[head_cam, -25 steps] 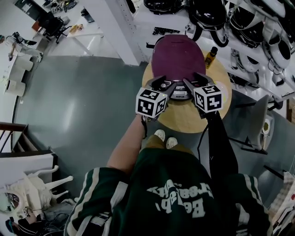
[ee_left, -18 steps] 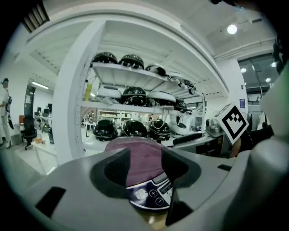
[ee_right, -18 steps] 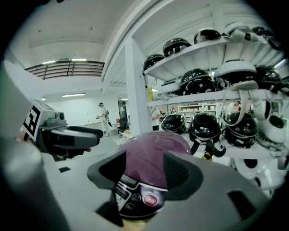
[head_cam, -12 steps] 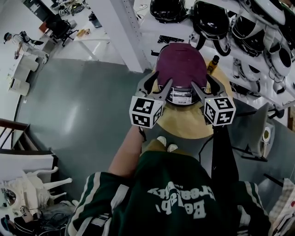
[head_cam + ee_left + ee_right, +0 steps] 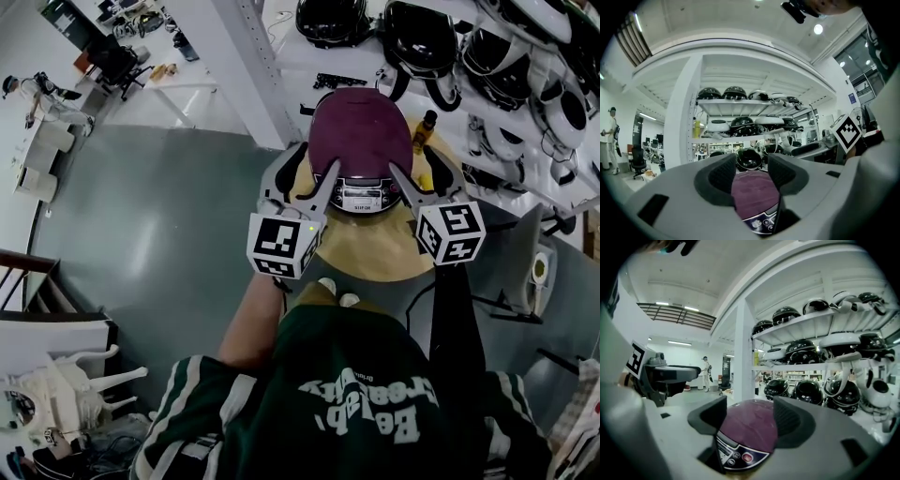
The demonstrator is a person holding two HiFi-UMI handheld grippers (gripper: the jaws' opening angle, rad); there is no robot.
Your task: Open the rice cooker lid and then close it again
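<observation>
The rice cooker (image 5: 361, 131) has a maroon lid, which lies shut, and a control panel (image 5: 362, 197) at its front. It stands on a round wooden table (image 5: 375, 251). My left gripper (image 5: 302, 173) hovers open over the cooker's front left, holding nothing. My right gripper (image 5: 427, 173) hovers over the front right; its jaws are opening and nothing sits between them. In the left gripper view the left gripper (image 5: 752, 176) frames the maroon lid (image 5: 754, 194) beyond it. The right gripper (image 5: 750, 416) likewise looks onto the lid (image 5: 750, 425) and its buttons.
A yellow bottle (image 5: 424, 129) stands on the table beside the cooker's right. Shelves of dark helmets (image 5: 422, 37) rise just behind, with a white pillar (image 5: 253, 66) at the left. A grey chair (image 5: 525, 253) stands right of the table. A person (image 5: 705, 373) stands far off.
Both grippers have lifted off the cooker's front edge and drawn apart to either side. Their jaws stand wider than before. The lid stays down.
</observation>
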